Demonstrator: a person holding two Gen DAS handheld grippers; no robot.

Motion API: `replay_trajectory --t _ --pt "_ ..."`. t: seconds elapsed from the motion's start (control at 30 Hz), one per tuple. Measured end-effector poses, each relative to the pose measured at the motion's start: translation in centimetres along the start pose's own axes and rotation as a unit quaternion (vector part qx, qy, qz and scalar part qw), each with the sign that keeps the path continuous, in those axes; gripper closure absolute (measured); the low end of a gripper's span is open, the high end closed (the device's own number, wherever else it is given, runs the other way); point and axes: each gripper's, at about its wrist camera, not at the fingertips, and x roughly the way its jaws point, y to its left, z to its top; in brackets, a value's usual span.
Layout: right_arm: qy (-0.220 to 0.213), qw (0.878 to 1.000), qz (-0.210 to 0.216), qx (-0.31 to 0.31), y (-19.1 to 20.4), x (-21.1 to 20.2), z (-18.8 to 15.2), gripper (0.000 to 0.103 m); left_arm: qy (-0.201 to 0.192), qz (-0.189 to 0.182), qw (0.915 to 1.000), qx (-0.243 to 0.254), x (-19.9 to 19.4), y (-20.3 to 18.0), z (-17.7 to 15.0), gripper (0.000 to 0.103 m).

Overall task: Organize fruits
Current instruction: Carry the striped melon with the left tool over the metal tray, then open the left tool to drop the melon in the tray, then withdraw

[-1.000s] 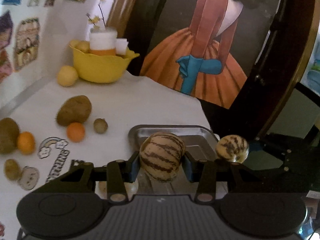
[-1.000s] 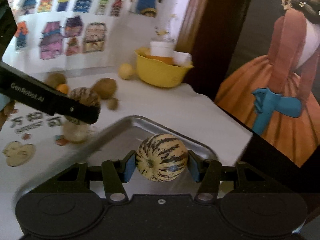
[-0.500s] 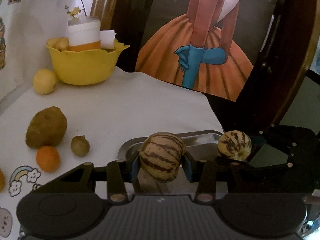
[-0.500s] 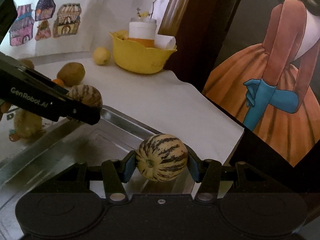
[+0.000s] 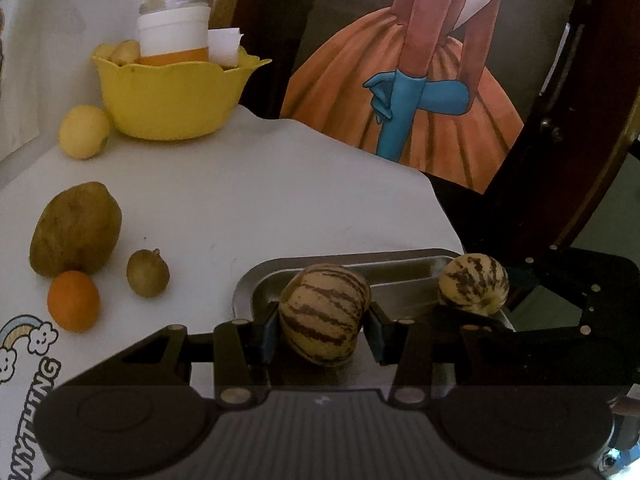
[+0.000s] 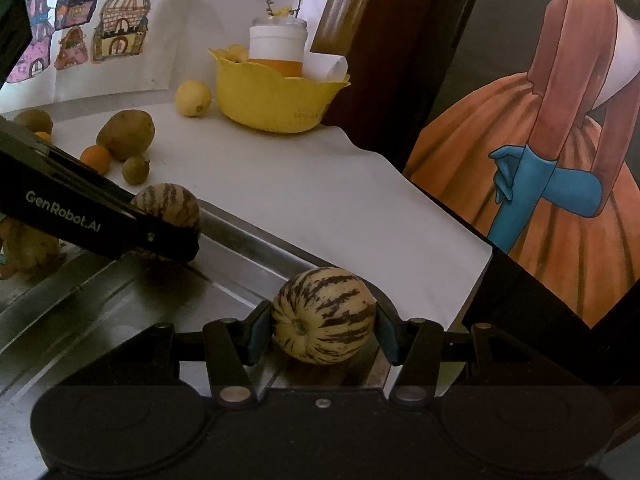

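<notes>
My left gripper [image 5: 323,330] is shut on a striped cream-and-brown melon [image 5: 325,318], held low over the far end of a metal tray [image 5: 260,280]. My right gripper [image 6: 322,330] is shut on a second striped melon [image 6: 323,314] over the tray's [image 6: 236,236] right end. In the left wrist view that second melon [image 5: 473,284] shows at the right with the right gripper [image 5: 486,314] around it. In the right wrist view the left gripper [image 6: 176,240] and its melon [image 6: 170,206] sit at the tray's far rim. Whether either melon touches the tray floor I cannot tell.
On the white tabletop [image 5: 240,200] to the left lie a brown potato [image 5: 76,230], a small orange [image 5: 73,300], a kiwi-like fruit [image 5: 147,274] and a lemon [image 5: 84,131]. A yellow bowl [image 5: 170,96] with a jar stands at the back. The table edge drops off at the right.
Both grippers have moved forward and down over the tray, each still gripping its melon. The bowl and loose fruits now look nearer.
</notes>
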Motion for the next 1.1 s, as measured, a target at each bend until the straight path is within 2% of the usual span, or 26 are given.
replay_trajectory --t 0.3,0.53,0.67,0.73,0.83,0.9,0.97,1.1 --pt "-0.002 1.0 0.001 0.008 -0.1 0.0 -0.1 0.047 0.004 0.003 1.0 0.001 0.3 -0.2 0.0 0.054" --pt "-0.005 1.0 -0.005 0.021 -0.7 -0.5 -0.5 0.039 0.008 0.008 0.9999 0.006 0.2 -0.3 0.0 0.052" --pt "-0.002 1.0 0.0 0.027 -0.7 -0.6 -0.8 0.037 0.006 0.007 1.0 0.004 -0.2 -0.4 0.0 0.045" --pt "-0.004 1.0 0.0 0.027 -0.7 -0.8 -0.8 0.033 0.004 0.007 1.0 0.005 -0.4 -0.5 0.1 0.041" --pt "-0.007 0.999 0.002 0.031 -0.7 -1.3 -1.0 0.027 0.0 0.01 0.9999 0.002 -1.0 -0.5 0.3 0.041" --pt "-0.008 0.999 0.001 0.031 -0.6 -1.6 -1.2 0.017 -0.005 0.015 0.9999 -0.002 -1.6 -0.5 0.5 0.04" --pt "-0.009 0.999 0.0 0.033 -0.6 -2.1 -1.4 0.015 -0.01 0.015 0.9998 -0.004 -2.4 -0.6 0.6 0.04" --pt "-0.014 0.999 0.002 0.045 -0.7 -3.4 -1.8 0.008 -0.026 0.019 0.9995 0.0 -4.2 -1.3 0.4 0.029"
